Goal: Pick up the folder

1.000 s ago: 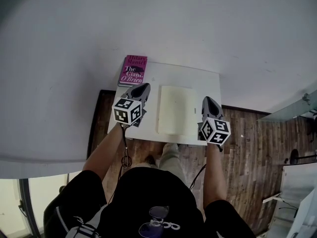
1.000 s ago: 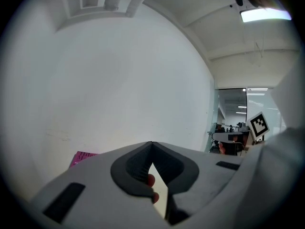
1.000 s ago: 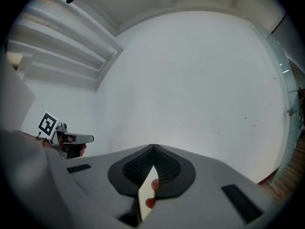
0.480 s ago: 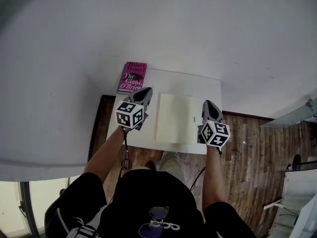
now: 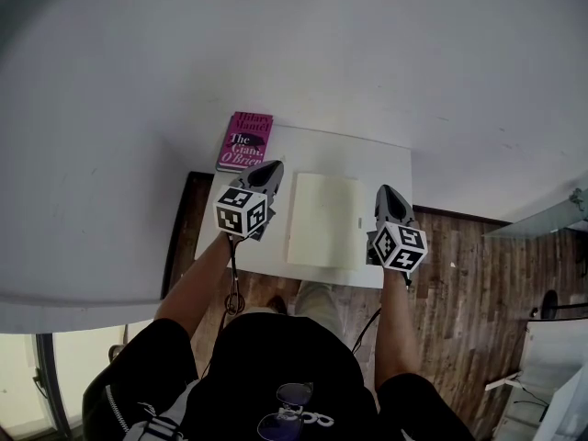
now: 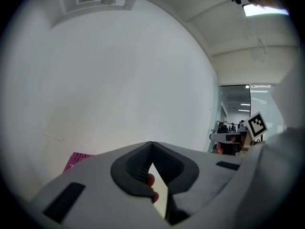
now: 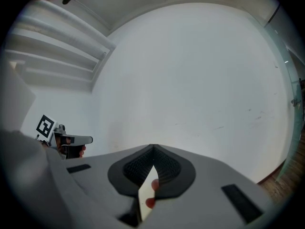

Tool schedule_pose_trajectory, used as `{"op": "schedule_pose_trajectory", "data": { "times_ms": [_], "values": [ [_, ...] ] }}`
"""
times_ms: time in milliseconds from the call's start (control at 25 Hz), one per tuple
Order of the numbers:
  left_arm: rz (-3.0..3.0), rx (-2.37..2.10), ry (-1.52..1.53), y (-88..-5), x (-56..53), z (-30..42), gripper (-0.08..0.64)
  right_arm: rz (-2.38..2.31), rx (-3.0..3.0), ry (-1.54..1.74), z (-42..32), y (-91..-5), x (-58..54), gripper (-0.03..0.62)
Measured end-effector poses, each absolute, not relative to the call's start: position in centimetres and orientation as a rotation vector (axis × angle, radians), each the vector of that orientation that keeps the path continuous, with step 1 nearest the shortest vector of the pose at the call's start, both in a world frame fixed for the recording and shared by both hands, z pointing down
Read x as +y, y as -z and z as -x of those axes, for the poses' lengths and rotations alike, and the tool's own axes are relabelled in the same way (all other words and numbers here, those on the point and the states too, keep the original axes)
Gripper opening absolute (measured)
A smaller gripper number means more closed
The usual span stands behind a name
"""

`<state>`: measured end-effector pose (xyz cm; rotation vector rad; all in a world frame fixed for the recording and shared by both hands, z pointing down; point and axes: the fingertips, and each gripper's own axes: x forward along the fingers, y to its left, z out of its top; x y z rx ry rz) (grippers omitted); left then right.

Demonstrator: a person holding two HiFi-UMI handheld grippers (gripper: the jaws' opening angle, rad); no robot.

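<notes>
A pale yellow folder (image 5: pixel 323 220) lies flat in the middle of a small white table (image 5: pixel 377 154). My left gripper (image 5: pixel 271 167) hovers just left of the folder's far left corner, shut and empty. On the other side, my right gripper (image 5: pixel 384 192) hangs beside the folder's right edge, also shut with nothing in it. Both point toward the wall and touch nothing. In the left gripper view the jaws meet at the tip (image 6: pixel 151 143). The right gripper view shows the same closed tip (image 7: pixel 153 147), with a pale sliver of the folder below it.
A magenta book (image 5: pixel 244 141) lies at the table's far left corner, close ahead of the left gripper, and shows as a pink patch (image 6: pixel 76 159) in the left gripper view. A white wall stands right behind the table. Wooden floor (image 5: pixel 464 265) lies to the right.
Both grippers have moved a little forward along the folder's sides, toward the wall. They stayed shut throughout. The folder and book have not moved on the table.
</notes>
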<state>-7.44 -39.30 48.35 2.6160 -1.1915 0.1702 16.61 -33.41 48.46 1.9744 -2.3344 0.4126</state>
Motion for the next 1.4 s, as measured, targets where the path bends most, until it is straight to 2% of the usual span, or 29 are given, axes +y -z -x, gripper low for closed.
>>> {"op": "schedule_pose_trajectory", "data": {
  "times_ms": [760, 840, 920, 1000, 1040, 1120, 1400],
  "values": [
    [-2.535, -0.998, -0.212, -54.7, -37.9, 5.1, 0.018, -1.812, -2.287, -0.596, -17.9, -55.9, -33.5, 0.025],
    [-2.518, -0.974, -0.228, -55.7, -37.7, 4.8, 0.020, -1.790, -2.286, -0.626, -18.2, -56.9, -33.3, 0.049],
    [-2.500, -0.965, -0.252, -56.8, -37.6, 4.6, 0.020, -1.758, -2.288, -0.664, -18.5, -58.0, -33.2, 0.123],
    [-2.479, -0.959, -0.275, -57.9, -37.5, 4.5, 0.021, -1.730, -2.281, -0.694, -18.7, -59.0, -33.2, 0.154],
    [-2.465, -0.953, -0.285, -58.5, -37.4, 4.5, 0.031, -1.721, -2.274, -0.705, -18.8, -59.5, -33.1, 0.163],
    [-2.436, -0.935, -0.307, -59.8, -37.3, 4.4, 0.104, -1.711, -2.257, -0.723, -19.1, -60.5, -33.2, 0.181],
    [-2.340, -0.891, -0.373, -64.0, -36.9, 3.9, 0.207, -1.653, -2.219, -0.811, -19.5, -64.1, -33.2, 0.232]
  ]
}}
